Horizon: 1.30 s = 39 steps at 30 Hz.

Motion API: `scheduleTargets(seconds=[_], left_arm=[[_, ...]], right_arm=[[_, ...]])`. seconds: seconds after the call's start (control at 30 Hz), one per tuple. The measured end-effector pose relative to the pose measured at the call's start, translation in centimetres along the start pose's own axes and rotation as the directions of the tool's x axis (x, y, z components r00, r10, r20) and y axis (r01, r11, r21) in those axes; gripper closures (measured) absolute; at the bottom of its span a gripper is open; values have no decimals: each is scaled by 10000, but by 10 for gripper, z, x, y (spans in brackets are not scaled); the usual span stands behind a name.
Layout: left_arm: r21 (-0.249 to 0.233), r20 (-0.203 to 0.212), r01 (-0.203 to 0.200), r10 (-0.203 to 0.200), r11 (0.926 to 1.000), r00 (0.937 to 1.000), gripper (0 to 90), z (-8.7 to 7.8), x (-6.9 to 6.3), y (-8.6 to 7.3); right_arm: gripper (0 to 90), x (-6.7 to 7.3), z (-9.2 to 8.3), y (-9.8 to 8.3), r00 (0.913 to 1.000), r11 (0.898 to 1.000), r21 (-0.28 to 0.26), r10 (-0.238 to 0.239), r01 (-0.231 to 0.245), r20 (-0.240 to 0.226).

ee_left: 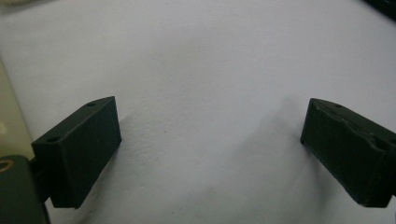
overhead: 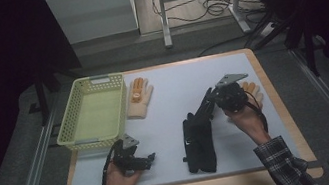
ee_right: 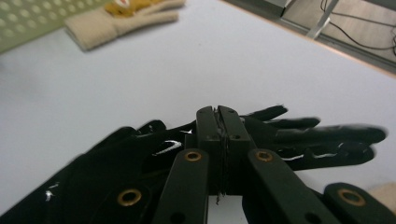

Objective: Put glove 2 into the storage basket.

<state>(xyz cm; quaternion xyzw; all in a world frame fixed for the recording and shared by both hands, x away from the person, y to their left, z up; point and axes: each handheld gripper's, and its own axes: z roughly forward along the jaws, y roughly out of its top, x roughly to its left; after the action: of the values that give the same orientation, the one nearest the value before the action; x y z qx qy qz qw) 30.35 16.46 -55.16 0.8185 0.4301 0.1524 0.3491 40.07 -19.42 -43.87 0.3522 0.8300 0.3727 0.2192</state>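
in the high view the right gripper (overhead: 214,98) sits over the finger end of a black glove (overhead: 199,137), which lies on the white mat (overhead: 176,85) between the two hands, its cuff toward the near edge. the fingers of that glove look lifted toward the gripper, though the dark shapes merge there and it is hard to be sure. the right gripper view settles it closer up: its jaws are pressed together with a thin fold of the black glove (ee_right: 140,158) pinched between them, and the glove's fingers spread out beyond the tips, a little blurred.

the left gripper (overhead: 144,160) rests low on the mat near the front edge, beside the green basket (overhead: 70,123). from above its jaws are too small to read, but the left gripper view shows them spread wide over bare mat (ee_left: 210,70), with nothing between them.

a cream glove with orange fingers (overhead: 139,98) lies just beside the basket's right wall, and the right gripper view shows it (ee_right: 126,16) far off at the top. another cream glove (overhead: 253,90) peeks out behind the right gripper.
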Motion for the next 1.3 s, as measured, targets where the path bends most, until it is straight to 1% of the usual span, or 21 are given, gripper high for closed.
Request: scheduleTargets(seconds=[0.07,0.17,0.23,0.3,0.37,0.43,0.47,0.5,0.57,0.63,0.73,0.83,0.9,1.0,1.1,1.17,1.23,1.27,1.3], left_arm=[[0,13,20,-20,10000,10000,51,0,0,0],[-1,15,25,-25,10000,10000,51,0,0,0],[-2,17,24,-24,10000,10000,51,0,0,0],[-2,16,25,-25,10000,10000,51,0,0,0],[-2,16,23,-23,10000,10000,51,0,0,0],[-5,16,16,-16,10000,10000,51,0,0,0],[-7,18,20,-20,10000,10000,51,0,0,0],[-7,20,20,-20,10000,10000,51,0,0,0],[-6,10,-3,3,10000,10000,51,0,0,0],[-1,20,18,-18,10000,10000,51,0,0,0],[9,8,6,-6,10000,10000,51,0,0,0],[6,10,16,-16,10000,10000,51,0,0,0],[5,9,15,-15,10000,10000,51,0,0,0],[4,7,15,-15,10000,10000,51,0,0,0],[-9,17,28,-28,10000,10000,51,0,0,0],[-9,17,27,-27,10000,10000,51,0,0,0],[-9,18,23,-23,10000,10000,51,0,0,0],[-10,15,23,-23,10000,10000,51,0,0,0],[-14,15,21,-21,10000,10000,51,0,0,0]], right_arm=[[883,-2,8,-1,9999,9999,87,117,-117,-6],[881,-3,24,5,9996,9996,78,278,-277,-108],[879,1,37,14,9991,9993,83,361,-359,-221],[869,5,47,22,9991,9995,31,315,-314,-300],[825,12,60,30,9986,9994,-166,291,-298,-432],[732,18,71,38,9968,9993,-215,286,-303,-749],[708,20,75,41,9968,9997,-132,185,-195,-775],[694,23,78,45,9978,10000,-72,-26,21,-661],[679,23,79,46,9978,9999,-24,-166,165,-643],[664,20,79,45,9980,9999,45,-99,102,-618],[649,14,78,38,9954,9997,-33,257,-261,-919],[628,10,81,33,9959,9996,120,250,-241,-871],[611,8,84,28,9954,9992,166,365,-352,-889],[560,9,91,24,9930,9986,205,500,-480,-1071],[480,14,105,18,9919,9988,452,256,-201,-1246],[423,18,115,14,9898,9981,607,225,-140,-1409],[358,22,126,10,9904,9968,792,54,56,-1379],[339,23,131,8,9913,9961,867,-21,136,-1318],[337,23,135,6,9913,9955,947,40,85,-1312]])
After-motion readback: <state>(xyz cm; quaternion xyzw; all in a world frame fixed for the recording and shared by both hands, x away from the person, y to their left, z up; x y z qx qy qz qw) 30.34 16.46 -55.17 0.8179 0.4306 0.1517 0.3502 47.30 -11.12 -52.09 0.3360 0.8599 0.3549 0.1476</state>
